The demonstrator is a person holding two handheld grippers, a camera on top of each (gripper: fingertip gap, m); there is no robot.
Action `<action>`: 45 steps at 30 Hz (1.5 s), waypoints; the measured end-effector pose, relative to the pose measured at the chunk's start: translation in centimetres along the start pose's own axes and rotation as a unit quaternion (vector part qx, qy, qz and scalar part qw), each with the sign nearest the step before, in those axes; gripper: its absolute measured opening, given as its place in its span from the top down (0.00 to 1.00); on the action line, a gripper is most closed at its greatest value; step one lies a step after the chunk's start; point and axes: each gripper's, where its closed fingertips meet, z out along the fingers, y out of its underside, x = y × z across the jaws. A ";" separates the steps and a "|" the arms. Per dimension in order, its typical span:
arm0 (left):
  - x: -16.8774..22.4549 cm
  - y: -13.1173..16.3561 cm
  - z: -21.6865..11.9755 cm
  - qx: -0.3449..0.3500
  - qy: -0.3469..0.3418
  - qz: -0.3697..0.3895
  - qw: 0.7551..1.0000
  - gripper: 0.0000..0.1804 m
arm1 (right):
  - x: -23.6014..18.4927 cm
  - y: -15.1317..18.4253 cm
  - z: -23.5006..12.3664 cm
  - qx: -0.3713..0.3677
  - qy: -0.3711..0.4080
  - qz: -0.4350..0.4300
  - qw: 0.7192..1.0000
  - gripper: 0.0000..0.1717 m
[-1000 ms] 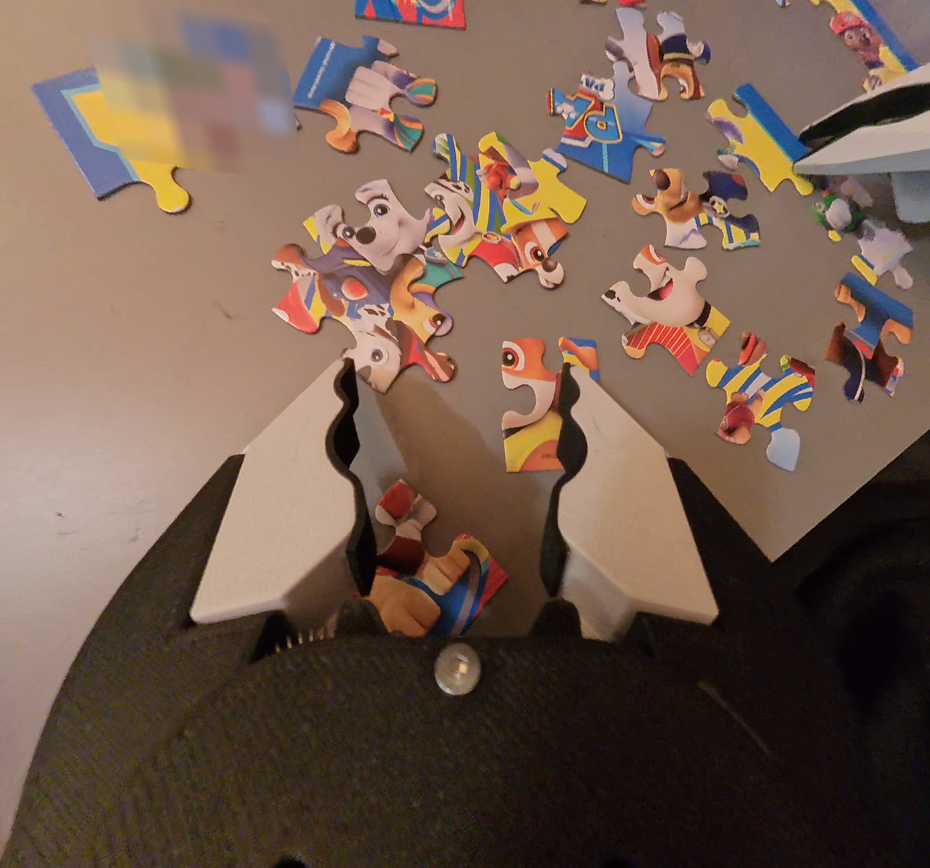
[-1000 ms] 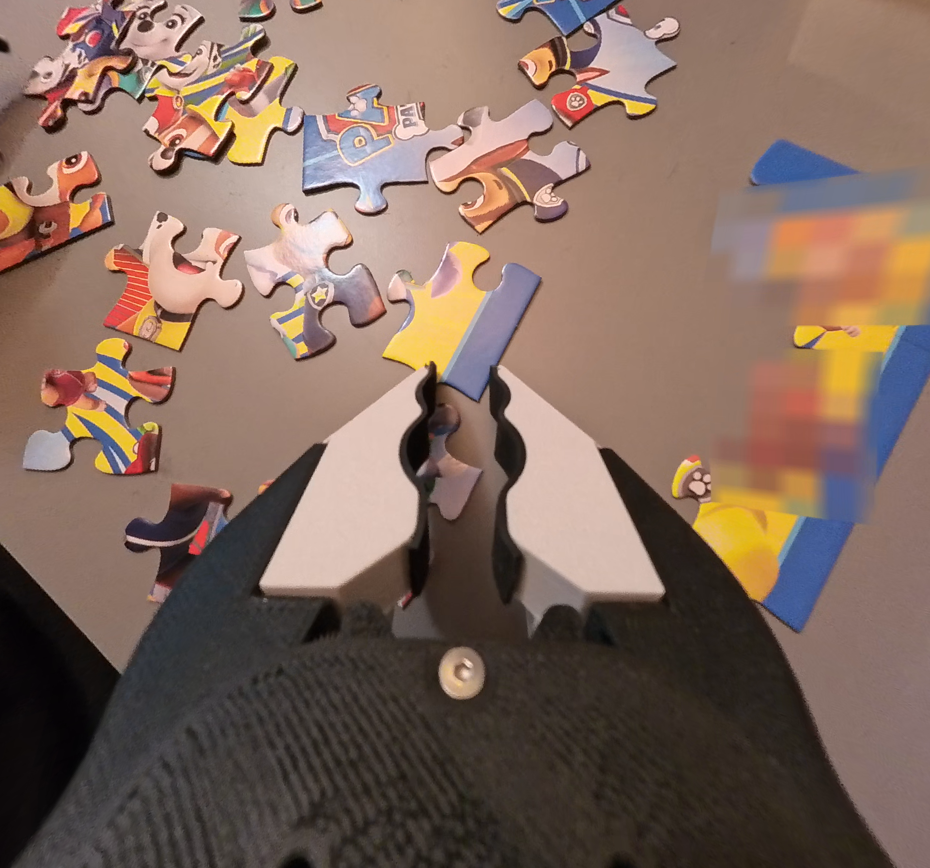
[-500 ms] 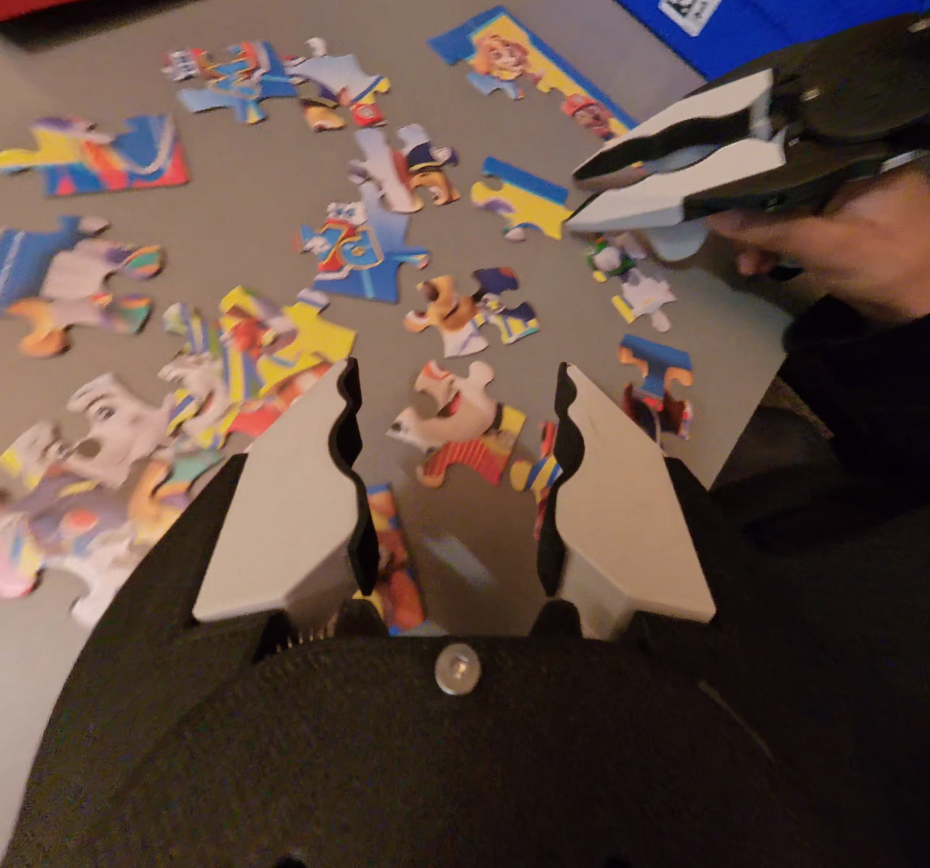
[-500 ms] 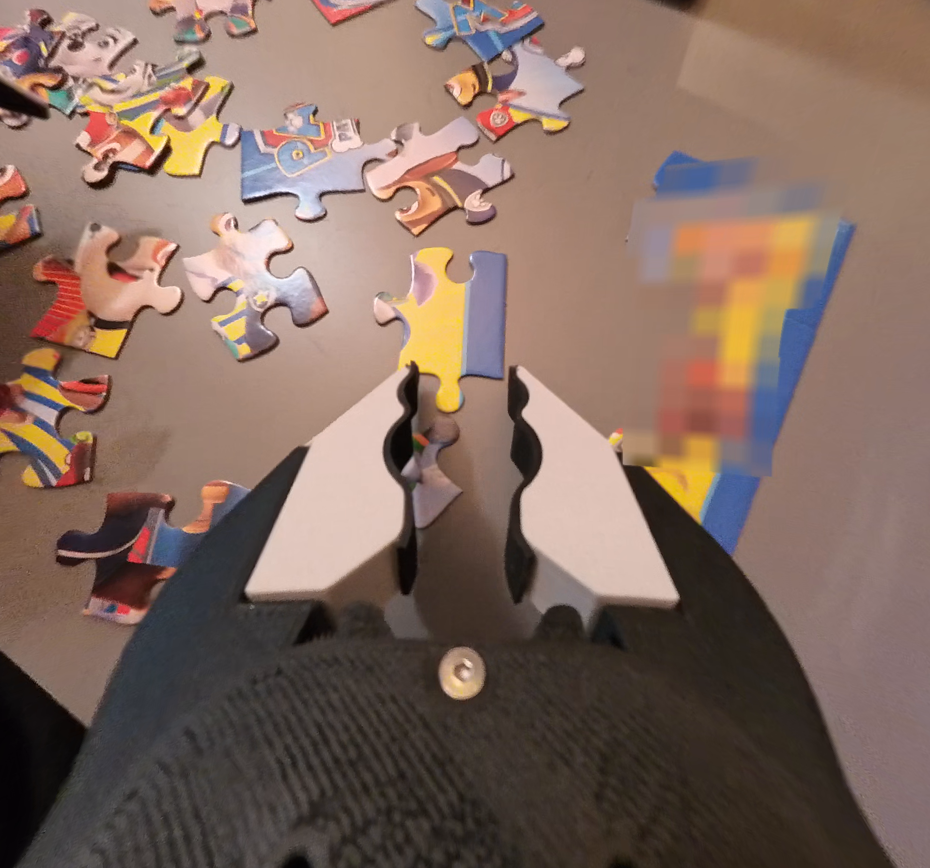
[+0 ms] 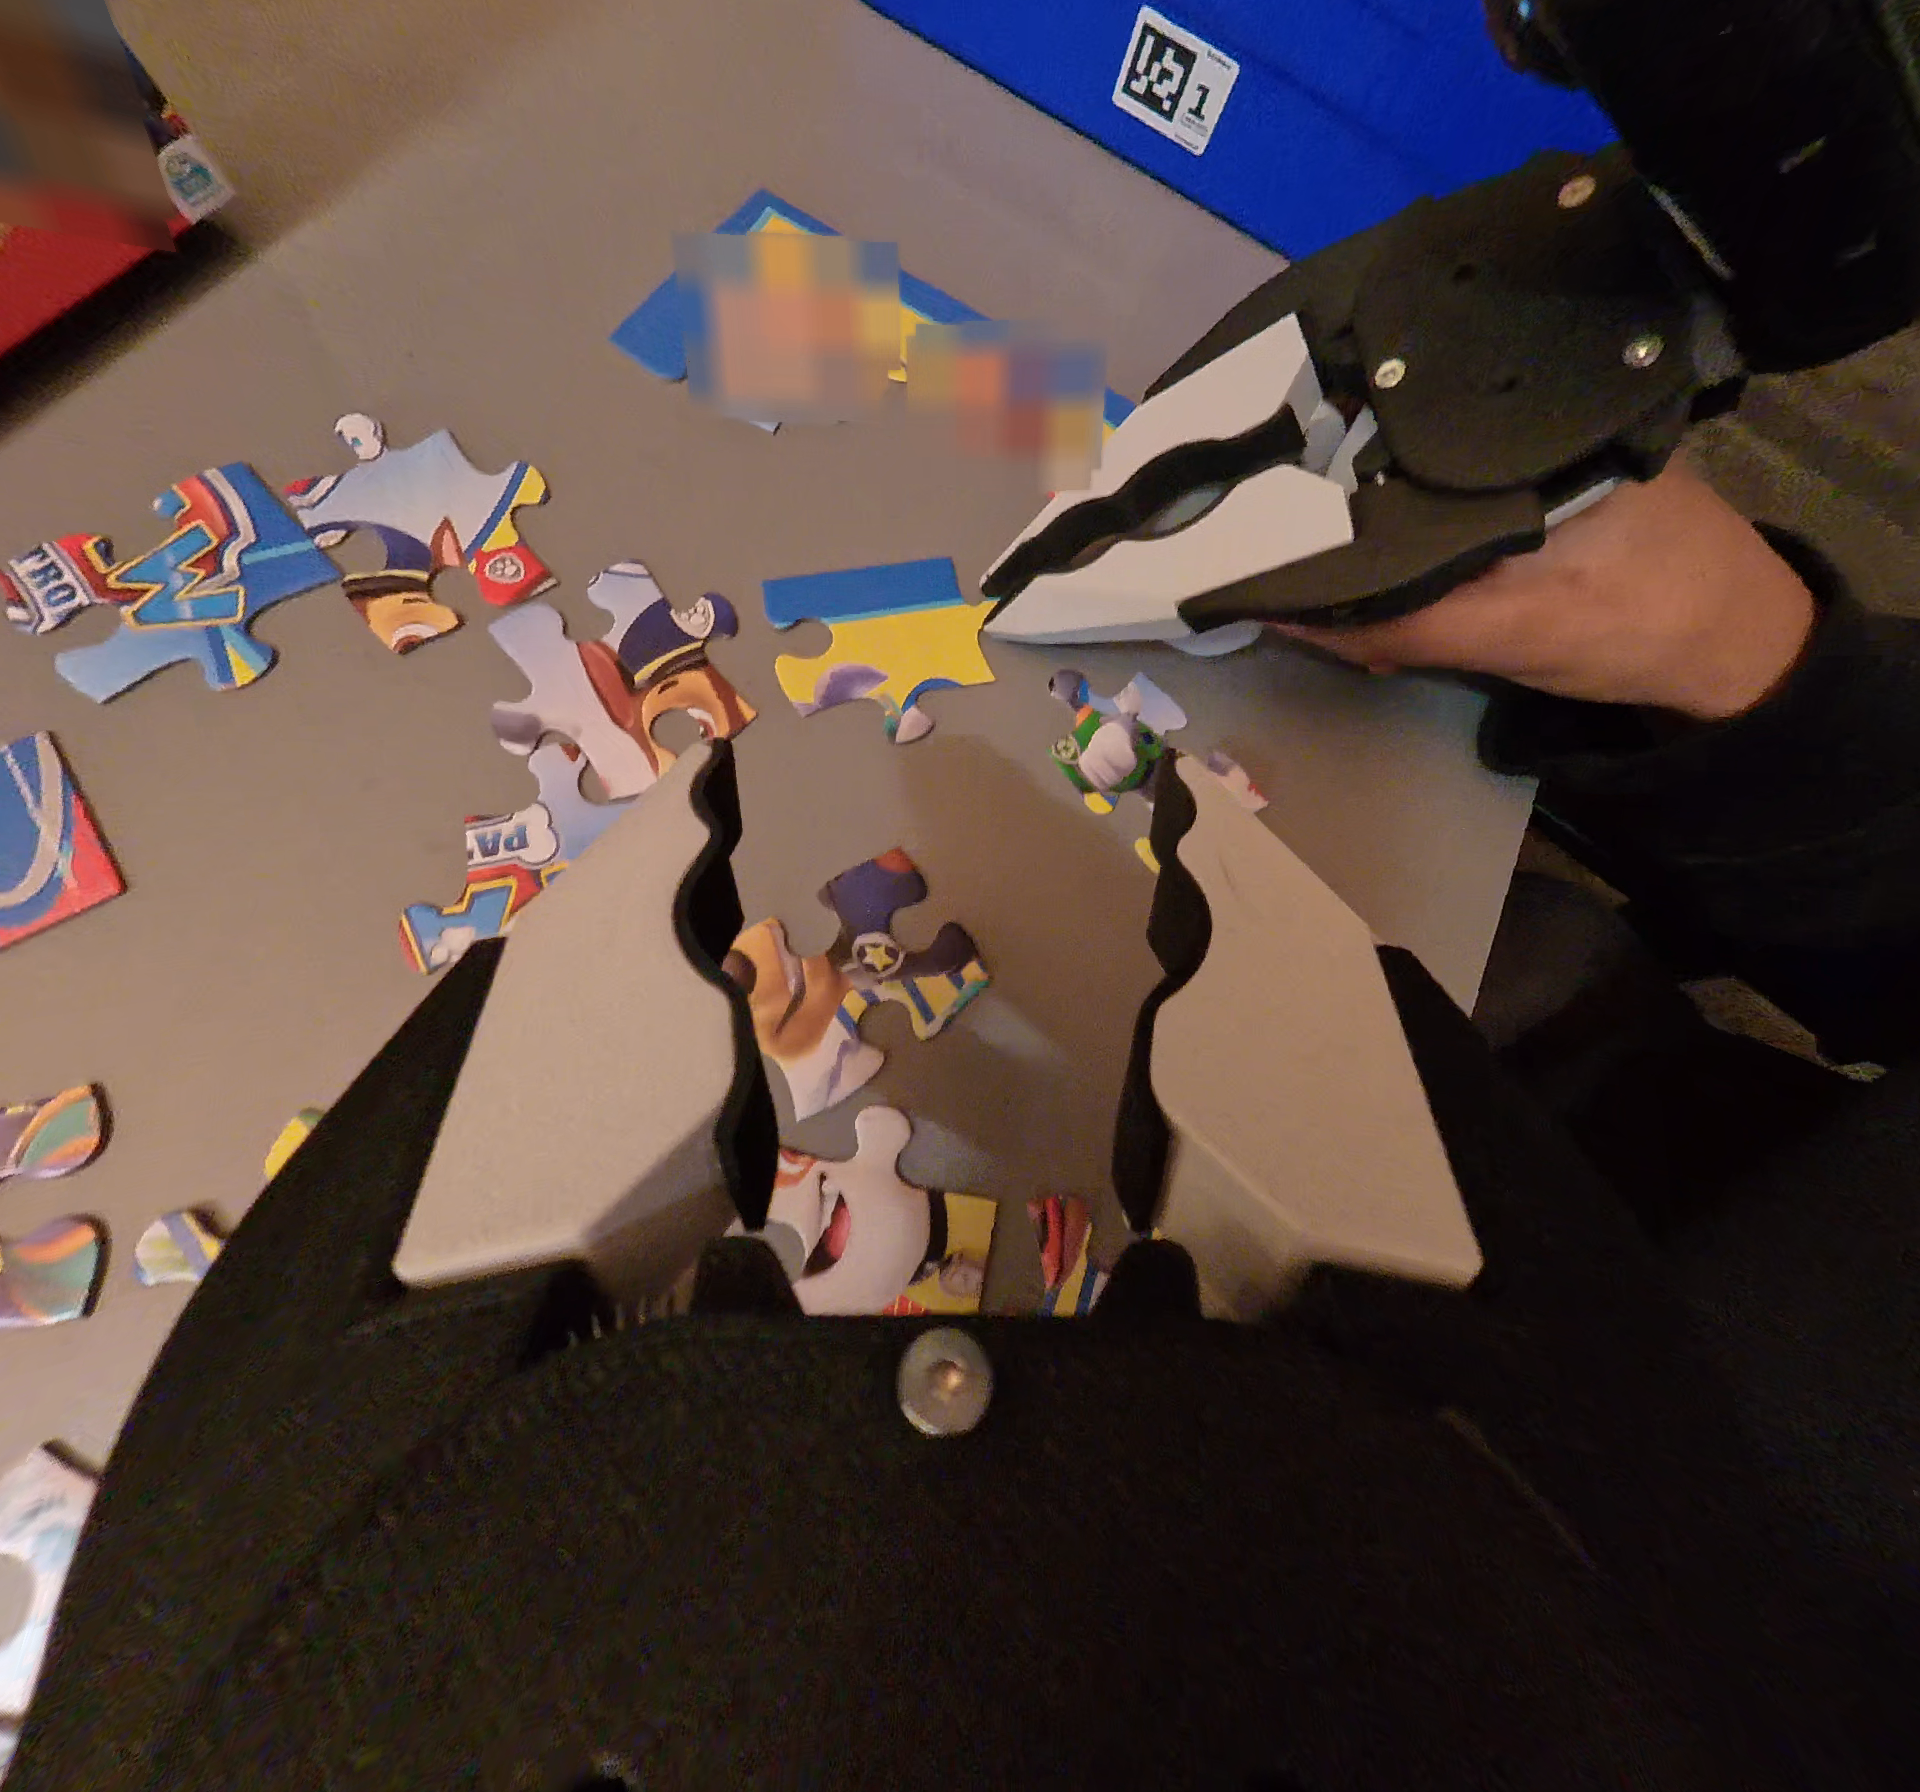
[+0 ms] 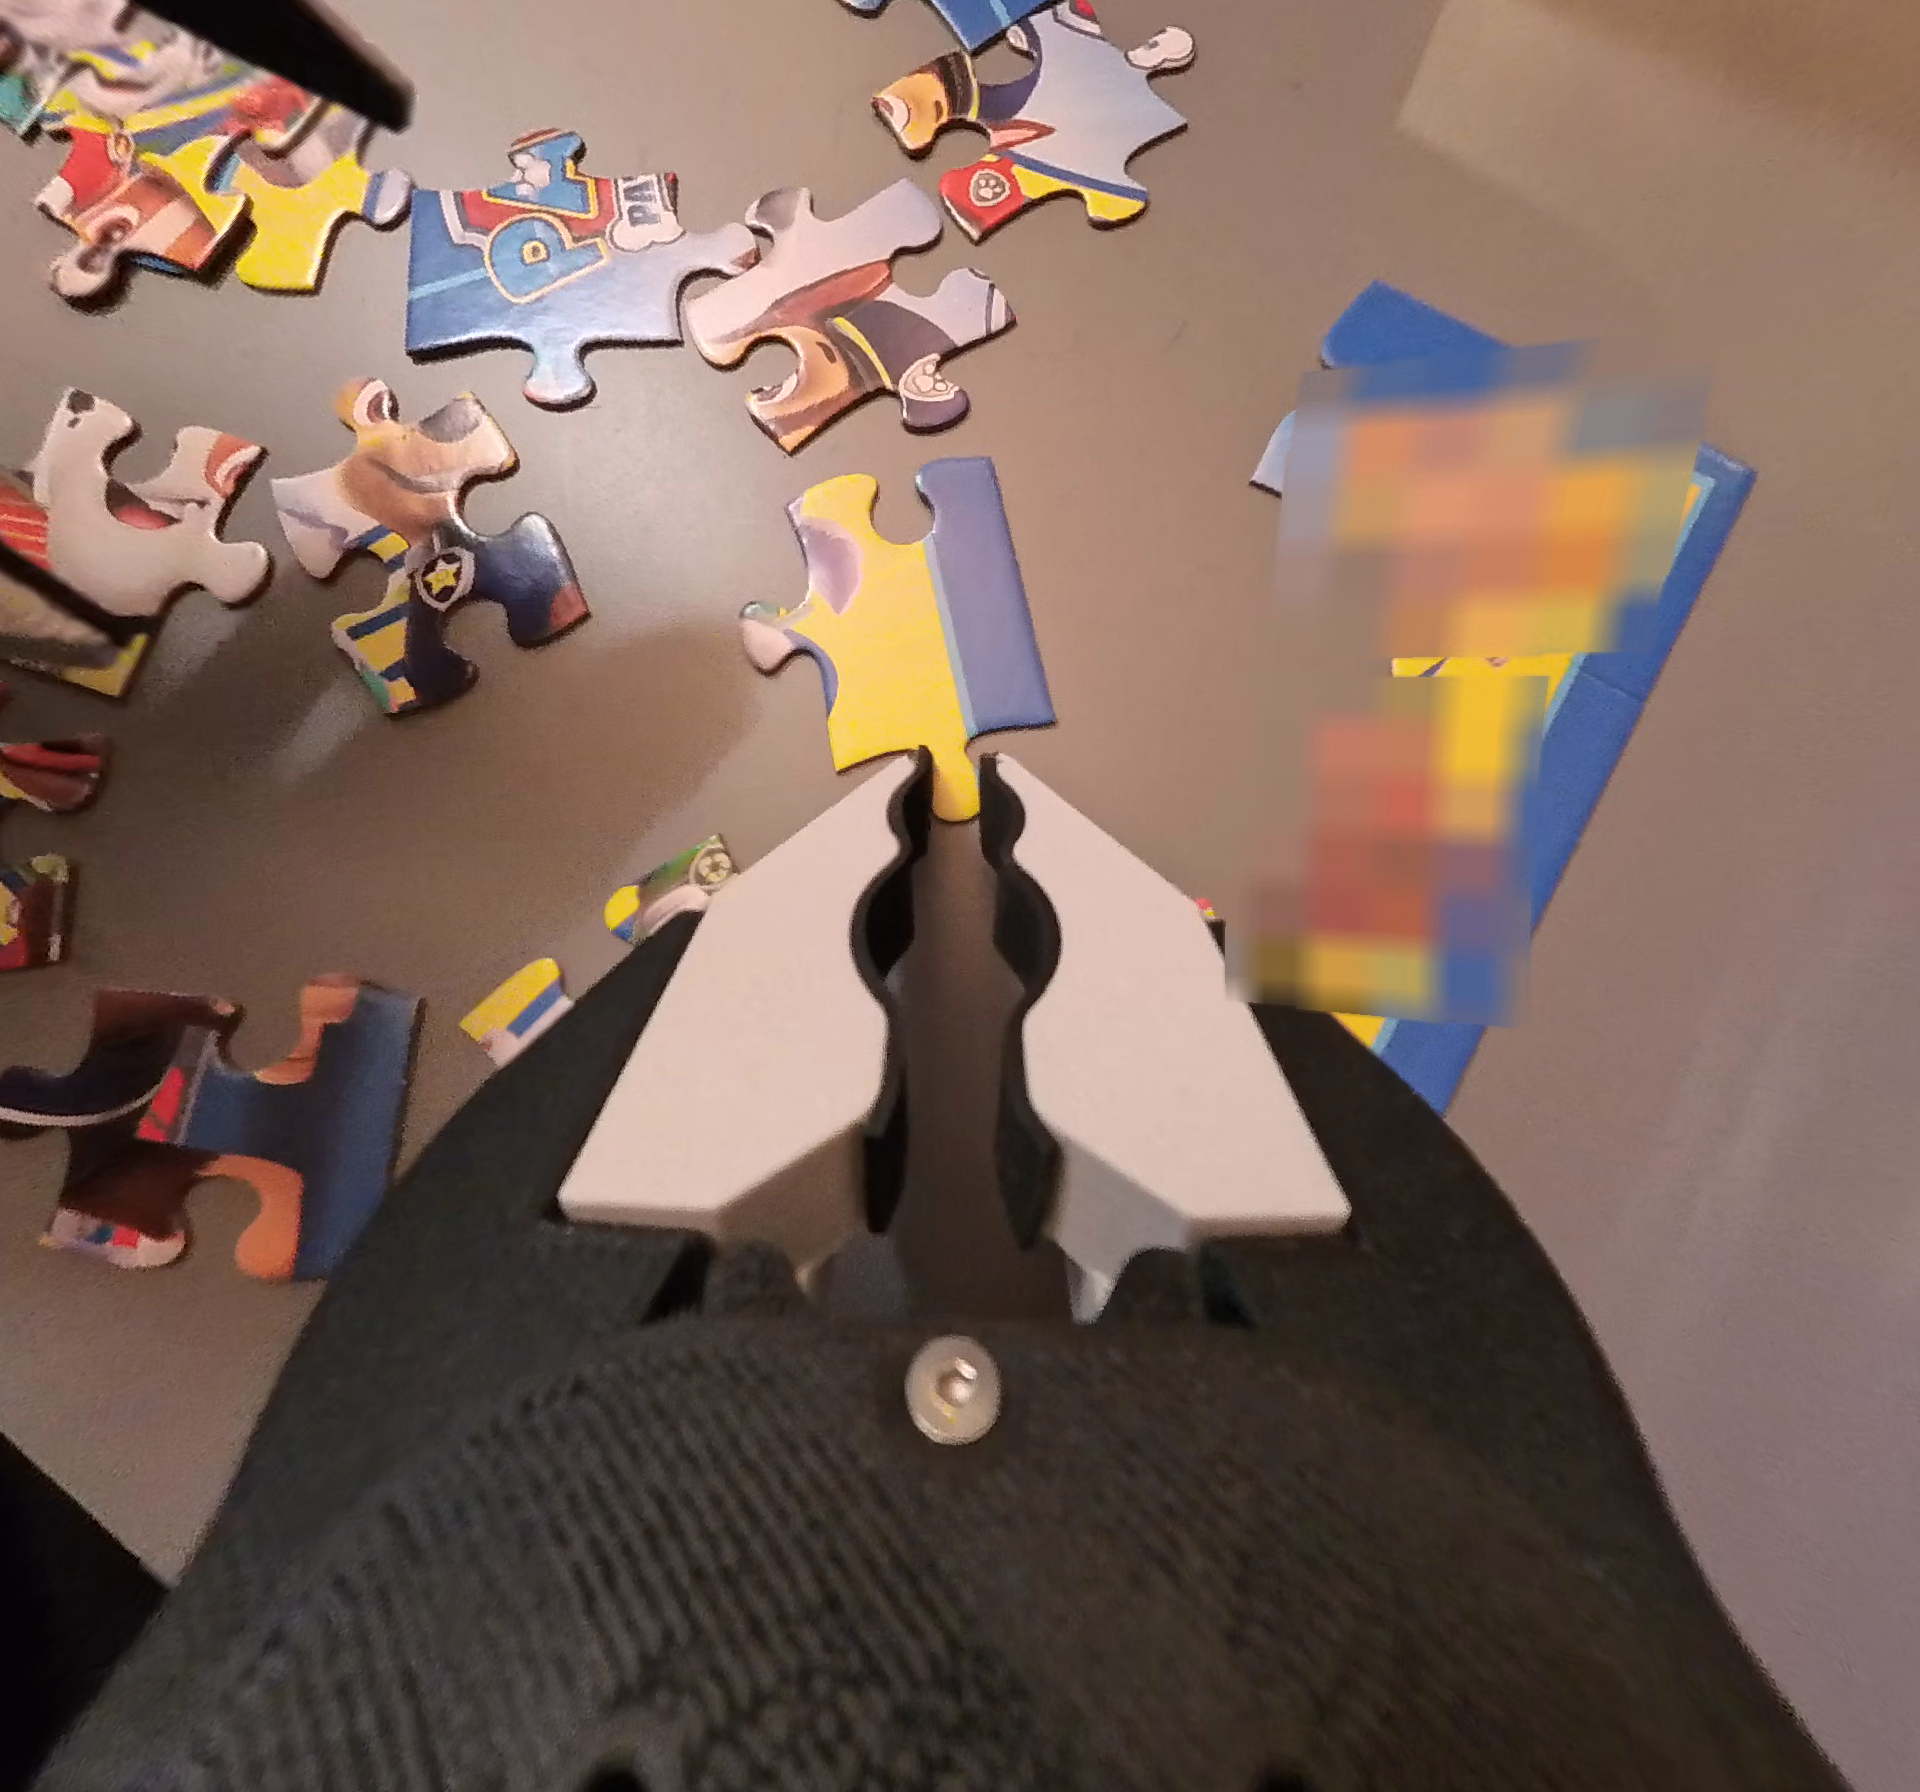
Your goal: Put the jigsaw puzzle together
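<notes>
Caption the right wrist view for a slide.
Right gripper nearly shut around the tab of a yellow-and-blue puzzle piece on a grey table.

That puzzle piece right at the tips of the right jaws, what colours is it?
Mostly yellow with a blue band along one edge; clearest in the right wrist view.

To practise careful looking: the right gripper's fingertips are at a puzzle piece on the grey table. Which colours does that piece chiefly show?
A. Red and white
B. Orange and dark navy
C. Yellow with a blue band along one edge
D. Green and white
C: in the right wrist view, the right gripper has its nearly closed fingertips on either side of the yellow tab of the yellow and blue piece.
</notes>
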 end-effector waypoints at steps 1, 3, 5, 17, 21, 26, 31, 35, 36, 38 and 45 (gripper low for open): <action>0.1 -0.2 0.2 0.002 0.002 -0.002 1.000 0.57 | 0.0 0.0 0.0 0.002 -0.002 -0.004 1.000 0.96; 0.1 -0.3 0.4 0.004 0.004 -0.009 1.000 0.57 | 0.0 -0.1 0.0 0.008 -0.010 -0.006 1.000 0.96; -0.1 -0.2 0.4 0.004 0.002 -0.016 1.000 0.57 | -0.2 -0.4 -0.2 0.023 -0.020 -0.009 1.000 1.00; -4.4 1.4 -3.3 0.006 -0.079 -0.046 0.996 0.57 | 0.2 -1.9 -0.7 0.057 -0.021 -0.024 0.998 0.83; -8.9 1.9 -10.3 0.080 -0.167 -0.107 0.977 0.59 | 0.3 -1.9 0.6 0.026 -0.061 -0.022 0.998 0.61; -10.2 5.6 -16.3 0.095 -0.194 -0.157 0.964 0.59 | 0.3 -2.1 2.2 -0.016 -0.077 -0.085 0.993 0.59; -9.9 8.6 -17.7 0.094 -0.201 -0.176 0.959 0.58 | -0.5 -2.2 2.2 -0.037 -0.111 -0.122 0.986 0.67; -9.5 9.1 -17.7 0.110 -0.185 -0.183 0.959 0.58 | -0.6 -2.2 2.2 -0.049 -0.110 -0.129 0.984 0.67; -9.4 9.0 -17.8 0.115 -0.183 -0.183 0.959 0.58 | -0.6 -2.2 2.2 -0.049 -0.109 -0.131 0.984 0.68; -9.1 8.9 -18.0 0.124 -0.179 -0.182 0.959 0.58 | -0.6 -2.3 2.2 -0.045 -0.105 -0.135 0.984 0.68; -8.2 9.2 -17.2 0.123 -0.154 -0.185 0.963 0.58 | -1.7 -2.3 1.9 -0.044 -0.109 -0.146 0.982 0.76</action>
